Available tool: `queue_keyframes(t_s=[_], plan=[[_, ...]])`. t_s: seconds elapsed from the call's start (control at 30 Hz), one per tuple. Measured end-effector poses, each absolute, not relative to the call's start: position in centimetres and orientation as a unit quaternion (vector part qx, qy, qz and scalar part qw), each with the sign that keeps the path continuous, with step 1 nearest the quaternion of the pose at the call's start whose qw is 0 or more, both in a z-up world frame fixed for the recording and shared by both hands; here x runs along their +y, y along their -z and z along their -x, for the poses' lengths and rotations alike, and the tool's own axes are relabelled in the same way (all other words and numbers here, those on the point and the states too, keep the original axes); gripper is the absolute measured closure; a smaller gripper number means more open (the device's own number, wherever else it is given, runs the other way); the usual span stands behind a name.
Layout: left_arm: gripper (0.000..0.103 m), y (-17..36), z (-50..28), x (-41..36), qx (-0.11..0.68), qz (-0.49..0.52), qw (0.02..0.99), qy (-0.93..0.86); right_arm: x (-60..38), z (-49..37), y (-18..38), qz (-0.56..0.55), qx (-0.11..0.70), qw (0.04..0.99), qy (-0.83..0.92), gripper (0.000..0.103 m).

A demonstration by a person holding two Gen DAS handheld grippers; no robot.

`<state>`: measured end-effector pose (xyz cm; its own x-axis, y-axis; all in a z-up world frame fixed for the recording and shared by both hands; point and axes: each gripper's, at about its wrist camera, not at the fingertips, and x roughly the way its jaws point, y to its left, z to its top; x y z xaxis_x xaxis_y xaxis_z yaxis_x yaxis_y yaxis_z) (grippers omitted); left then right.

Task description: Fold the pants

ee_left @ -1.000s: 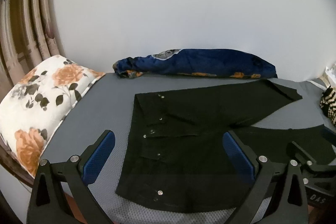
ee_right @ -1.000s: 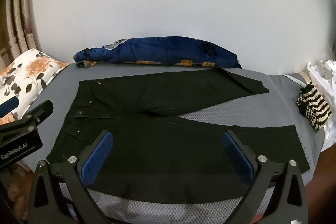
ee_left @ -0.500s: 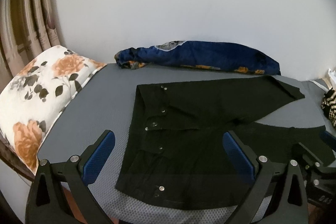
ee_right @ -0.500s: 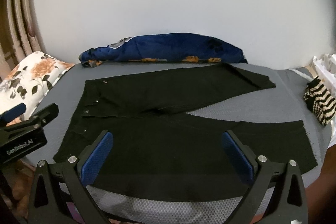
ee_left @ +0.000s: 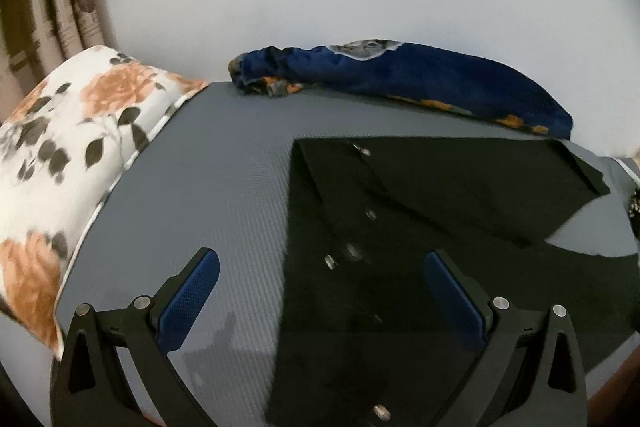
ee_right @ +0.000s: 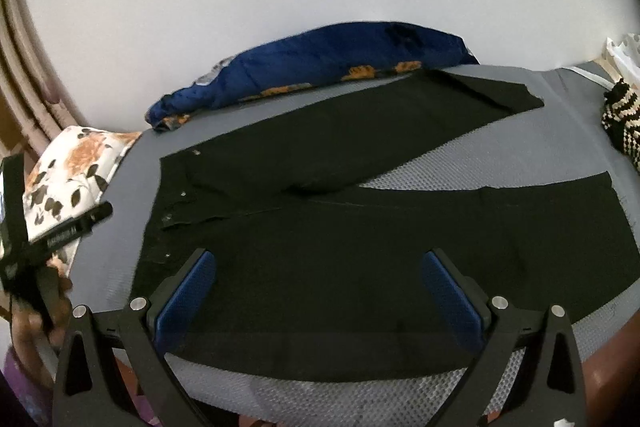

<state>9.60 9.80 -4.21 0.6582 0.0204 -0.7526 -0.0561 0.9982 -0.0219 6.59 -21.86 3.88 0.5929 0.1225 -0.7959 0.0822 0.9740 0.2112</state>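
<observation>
Black pants (ee_right: 360, 211) lie flat on a grey bed, waistband with silver buttons to the left, two legs spread apart to the right. In the left wrist view the pants (ee_left: 440, 227) show their waistband end. My left gripper (ee_left: 320, 287) is open and empty, low over the waistband's near corner. My right gripper (ee_right: 318, 283) is open and empty, above the near leg. The left gripper's body (ee_right: 52, 239) shows at the left edge of the right wrist view.
A floral pillow (ee_left: 68, 155) lies at the bed's left end. A blue blanket roll (ee_left: 400, 79) lies along the wall behind the pants. A striped black-and-white item (ee_right: 624, 119) sits at the bed's right end. The grey bed sheet (ee_left: 208, 187) lies bare left of the pants.
My left gripper has moved in closer and to the left, toward the waistband's near corner. My right gripper has tilted and moved slightly closer over the near leg. Both stay open.
</observation>
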Motion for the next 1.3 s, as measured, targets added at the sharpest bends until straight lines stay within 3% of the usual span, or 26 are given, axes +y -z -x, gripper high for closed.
queue_keyframes(t_s=[0.3, 0.47, 0.73, 0.83, 0.97, 1.13, 1.3], plan=[[0.003, 8.2, -20.7, 13.6, 0.454, 0.017, 0.889, 0.047, -21.9, -9.8, -0.3, -0.102, 0.494, 0.864, -0.009, 0.000], [0.018, 11.2, -26.8, 15.3, 0.483, 0.033, 0.871, 0.083, -21.4, -11.4, 1.2, -0.084, 0.509, 0.856, -0.010, 0.000], [0.024, 13.9, -31.5, 15.3, 0.504, 0.058, 0.850, 0.138, -21.7, -13.0, 2.6, -0.077, 0.525, 0.847, -0.001, 0.000], [0.048, 15.3, -32.5, 14.2, 0.526, 0.037, 0.837, 0.148, -21.8, -13.8, 2.7, -0.076, 0.528, 0.846, 0.003, 0.000], [0.077, 14.6, -31.3, 14.5, 0.498, 0.051, 0.850, 0.163, -22.0, -15.1, 2.1, -0.074, 0.524, 0.849, -0.001, 0.000], [0.084, 10.5, -26.7, 13.4, 0.428, 0.045, 0.891, 0.143, -24.4, -19.5, 1.9, -0.161, 0.534, 0.829, -0.038, 0.000], [0.085, 6.7, -20.8, 11.6, 0.364, 0.049, 0.919, 0.146, -28.3, -26.8, 2.4, -0.262, 0.544, 0.796, -0.043, 0.000]])
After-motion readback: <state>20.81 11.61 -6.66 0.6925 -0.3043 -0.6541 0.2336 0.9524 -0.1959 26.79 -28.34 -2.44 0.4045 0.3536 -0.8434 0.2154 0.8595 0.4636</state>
